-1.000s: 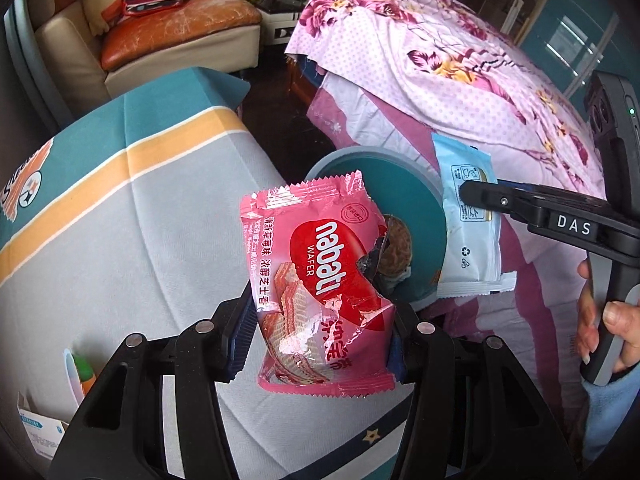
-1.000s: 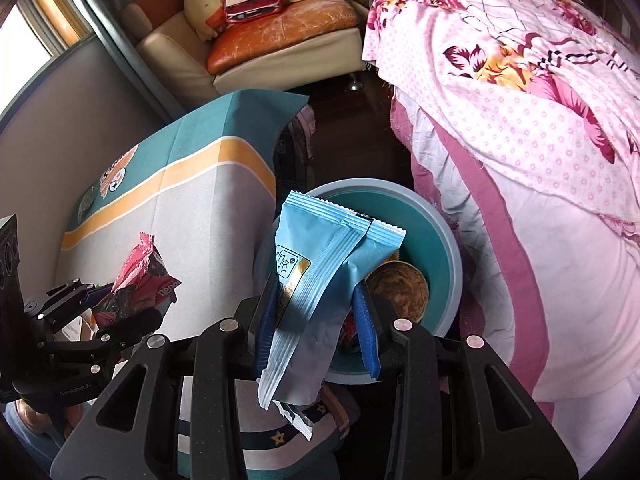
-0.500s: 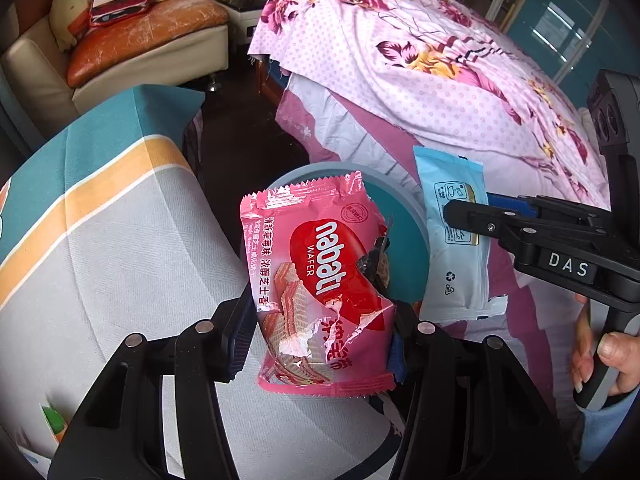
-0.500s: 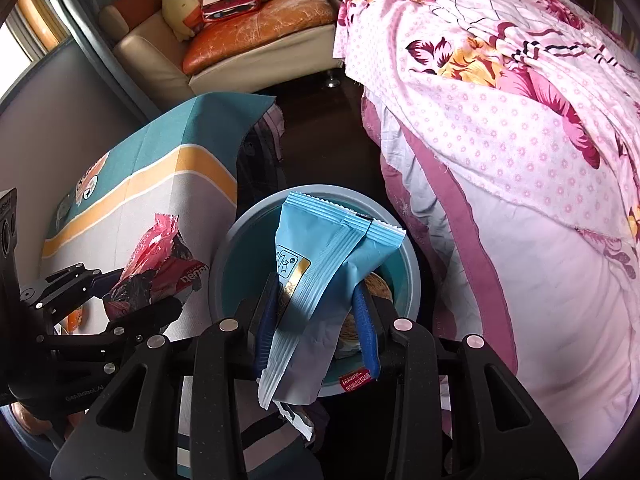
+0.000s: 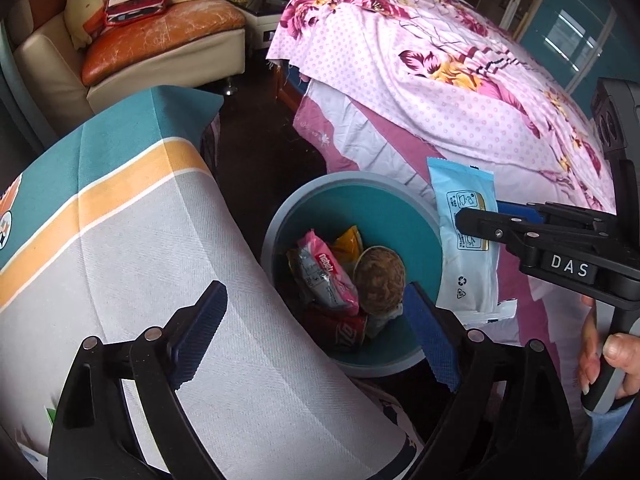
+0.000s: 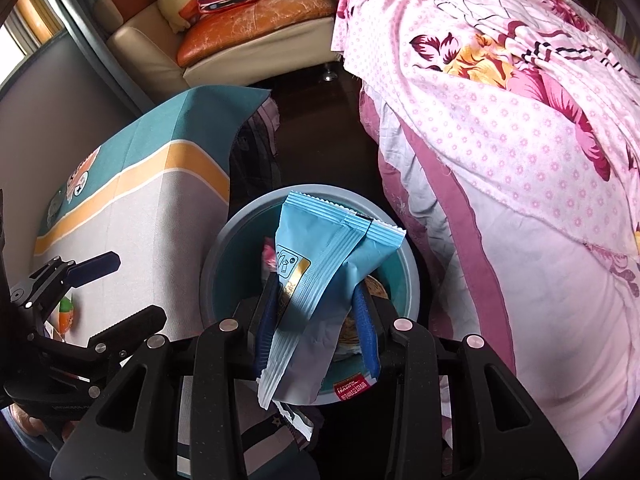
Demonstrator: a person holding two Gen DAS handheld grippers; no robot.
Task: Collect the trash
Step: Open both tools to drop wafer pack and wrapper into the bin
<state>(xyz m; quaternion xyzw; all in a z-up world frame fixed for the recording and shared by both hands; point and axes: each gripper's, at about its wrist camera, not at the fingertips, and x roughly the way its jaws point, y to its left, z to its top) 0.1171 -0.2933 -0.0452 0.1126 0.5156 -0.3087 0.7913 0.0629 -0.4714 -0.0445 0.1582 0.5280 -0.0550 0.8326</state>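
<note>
My left gripper (image 5: 312,296) hangs above the teal bin (image 5: 360,208), its jaws opening with nothing between them. The pink Nabati wafer wrapper (image 5: 328,276) lies inside the bin on other trash. My right gripper (image 6: 316,288) is shut on a light blue wrapper (image 6: 328,248) and holds it upright over the bin (image 6: 216,264). In the left wrist view the blue wrapper (image 5: 464,240) hangs at the bin's right rim, pinched by the right gripper (image 5: 476,216). The right wrist view shows the left gripper (image 6: 128,288) wide apart at the left.
The bin also holds a brown round husk (image 5: 378,276), a red can (image 5: 340,330) and a yellow wrapper (image 5: 350,240). A table under a grey, orange and teal cloth (image 5: 140,240) is on the left. A bed with pink floral covers (image 5: 440,100) is on the right, a sofa (image 5: 160,40) behind.
My left gripper has let go of the pink wrapper, which dropped into the bin. Its jaws have spread wide. The right gripper still holds the blue wrapper, now over the bin.
</note>
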